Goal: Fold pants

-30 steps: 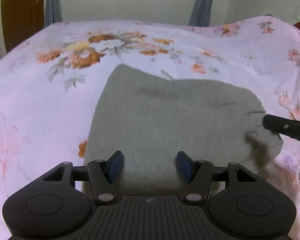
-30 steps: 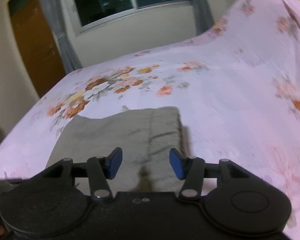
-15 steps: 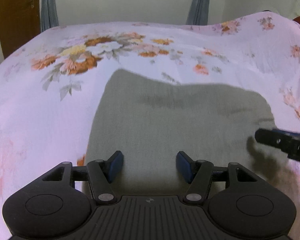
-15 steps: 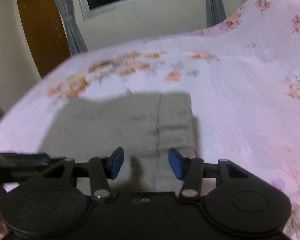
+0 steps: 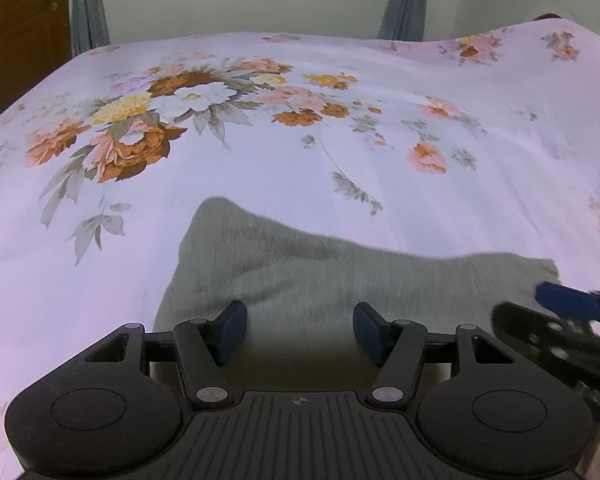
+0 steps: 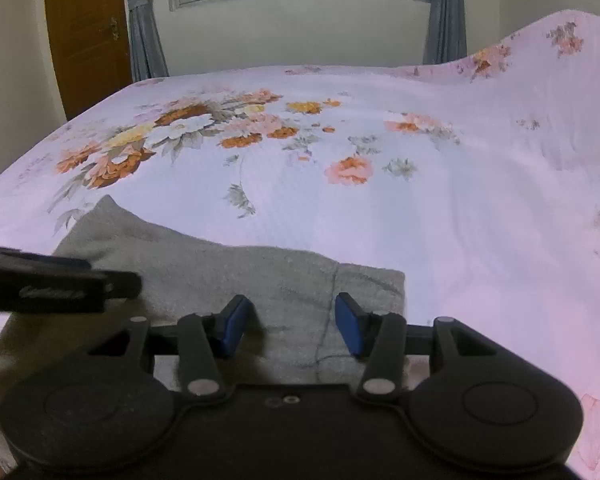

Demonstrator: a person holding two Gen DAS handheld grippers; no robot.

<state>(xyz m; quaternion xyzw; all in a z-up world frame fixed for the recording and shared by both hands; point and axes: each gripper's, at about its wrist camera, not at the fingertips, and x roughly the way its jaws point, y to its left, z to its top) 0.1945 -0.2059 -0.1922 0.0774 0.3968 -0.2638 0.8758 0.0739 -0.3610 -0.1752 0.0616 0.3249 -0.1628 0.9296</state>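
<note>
Hovering over folded grey pants [image 5: 340, 280], both hand-held grippers spread, left [image 5: 300, 330], right [image 6: 290, 322], floral bedsheet [image 5: 260, 184] beyond.

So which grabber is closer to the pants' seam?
Right. The right gripper hovers open almost over the seam of the gray pants; the left gripper sits open farther left.

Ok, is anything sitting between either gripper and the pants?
Nothing visible. The left gripper and right gripper both hang open right over the grey pants, with only bare cloth between their fingers.
</note>
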